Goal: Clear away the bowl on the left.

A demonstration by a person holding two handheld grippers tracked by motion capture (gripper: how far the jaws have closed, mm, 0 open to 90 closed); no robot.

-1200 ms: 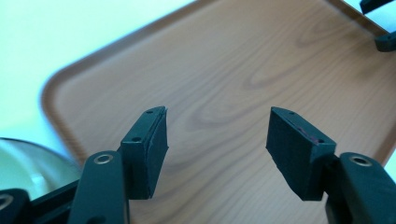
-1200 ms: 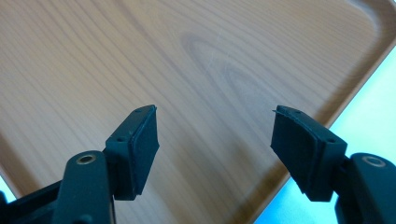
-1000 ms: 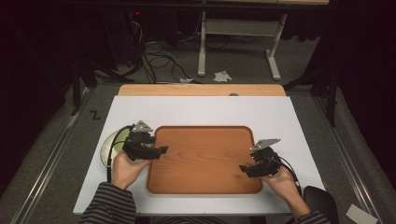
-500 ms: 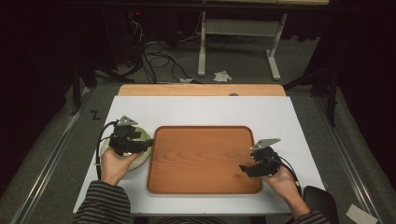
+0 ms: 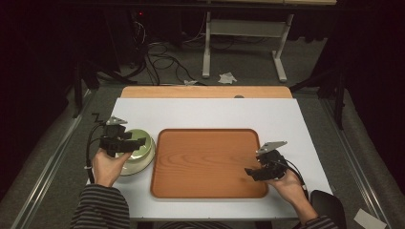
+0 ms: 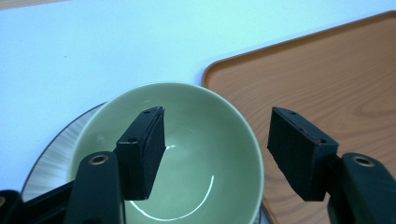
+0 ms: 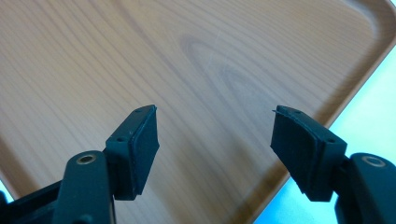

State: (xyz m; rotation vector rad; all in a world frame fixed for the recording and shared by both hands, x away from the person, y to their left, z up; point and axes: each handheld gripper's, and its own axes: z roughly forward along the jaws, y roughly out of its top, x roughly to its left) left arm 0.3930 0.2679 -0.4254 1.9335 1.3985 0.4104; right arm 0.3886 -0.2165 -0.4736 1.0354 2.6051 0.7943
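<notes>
A pale green bowl (image 5: 143,153) stands on the white table, left of a wooden tray (image 5: 207,162). In the left gripper view the bowl (image 6: 196,158) is empty and rests on a grey-rimmed plate (image 6: 51,154). My left gripper (image 5: 138,142) hovers open over the bowl. One of its jaws is above the bowl's inside and the other is past the rim toward the tray (image 6: 327,79). Open as well, my right gripper (image 5: 250,172) hangs over the tray's right part, with bare tray wood (image 7: 140,56) below its jaws.
The white table top (image 5: 215,114) has a wooden strip (image 5: 205,92) along its far edge. Beyond it are a dark floor, cables and a metal stand (image 5: 243,43). A strip of white table (image 7: 369,126) shows past the tray's rim.
My left gripper has moved left, from the tray's left edge to above the bowl. The right gripper has stayed in place.
</notes>
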